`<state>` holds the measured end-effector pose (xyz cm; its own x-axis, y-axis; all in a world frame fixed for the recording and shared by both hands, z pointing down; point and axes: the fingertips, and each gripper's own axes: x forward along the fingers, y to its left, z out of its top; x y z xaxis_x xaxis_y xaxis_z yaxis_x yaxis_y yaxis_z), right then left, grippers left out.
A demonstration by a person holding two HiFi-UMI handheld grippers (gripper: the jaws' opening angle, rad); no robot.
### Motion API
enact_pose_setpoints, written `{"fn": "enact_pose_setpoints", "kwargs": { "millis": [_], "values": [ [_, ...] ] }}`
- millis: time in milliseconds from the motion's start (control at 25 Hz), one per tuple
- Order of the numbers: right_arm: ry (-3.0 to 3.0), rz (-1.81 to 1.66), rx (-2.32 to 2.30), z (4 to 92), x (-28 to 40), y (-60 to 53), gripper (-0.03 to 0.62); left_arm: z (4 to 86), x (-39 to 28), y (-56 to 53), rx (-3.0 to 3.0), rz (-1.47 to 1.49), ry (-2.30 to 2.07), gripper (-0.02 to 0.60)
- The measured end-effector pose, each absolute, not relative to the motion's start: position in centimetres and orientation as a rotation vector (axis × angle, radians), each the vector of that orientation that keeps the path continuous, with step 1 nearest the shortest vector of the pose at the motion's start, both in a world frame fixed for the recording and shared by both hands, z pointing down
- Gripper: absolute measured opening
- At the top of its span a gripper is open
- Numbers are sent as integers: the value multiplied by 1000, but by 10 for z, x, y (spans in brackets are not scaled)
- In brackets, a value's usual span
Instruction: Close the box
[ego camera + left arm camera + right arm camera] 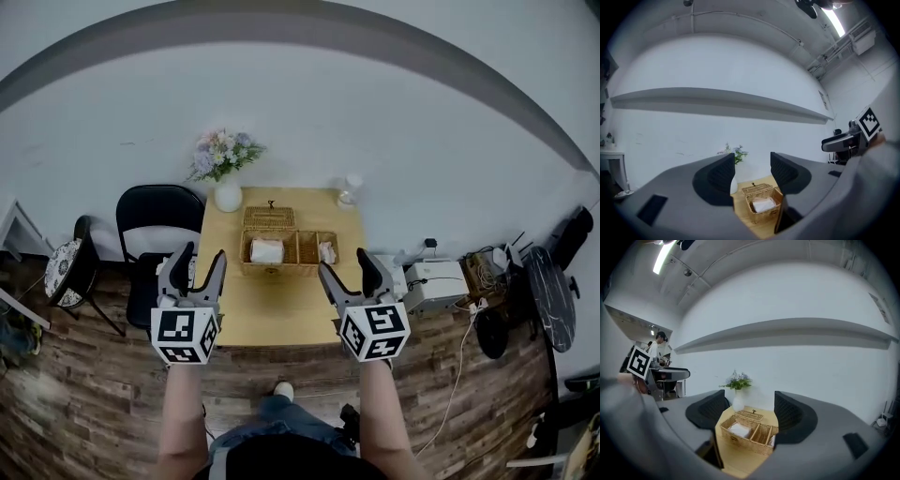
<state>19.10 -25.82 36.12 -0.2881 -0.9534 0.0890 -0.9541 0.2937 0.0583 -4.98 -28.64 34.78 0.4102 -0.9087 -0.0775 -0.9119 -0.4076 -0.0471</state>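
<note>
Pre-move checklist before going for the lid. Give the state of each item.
1. Left gripper open with nothing between its jaws: ok.
2. Right gripper open with nothing between its jaws: ok.
3. Both grippers short of the box, touching nothing: ok.
4. Lid in view, folded back behind the box, nothing on it: ok.
5. White items sit below the rim so the lid can shut: cannot tell.
6. Vase, behind and left of the lid, leaves room for a gripper: cannot tell.
</note>
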Motion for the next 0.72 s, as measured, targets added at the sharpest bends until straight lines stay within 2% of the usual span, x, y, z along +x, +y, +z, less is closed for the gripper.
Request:
{"fn": "enact_pose_setpoints", "kwargs": {
  "millis": [200, 720],
  "values": [
    [-2467, 23, 1731, 368, 203, -315, 344, 352, -36, -329, -2545, 60, 1712, 226],
    [-2468, 270, 1497, 427, 193, -436, 344, 385, -32, -391, -2560, -52, 1734, 224]
  ]
}}
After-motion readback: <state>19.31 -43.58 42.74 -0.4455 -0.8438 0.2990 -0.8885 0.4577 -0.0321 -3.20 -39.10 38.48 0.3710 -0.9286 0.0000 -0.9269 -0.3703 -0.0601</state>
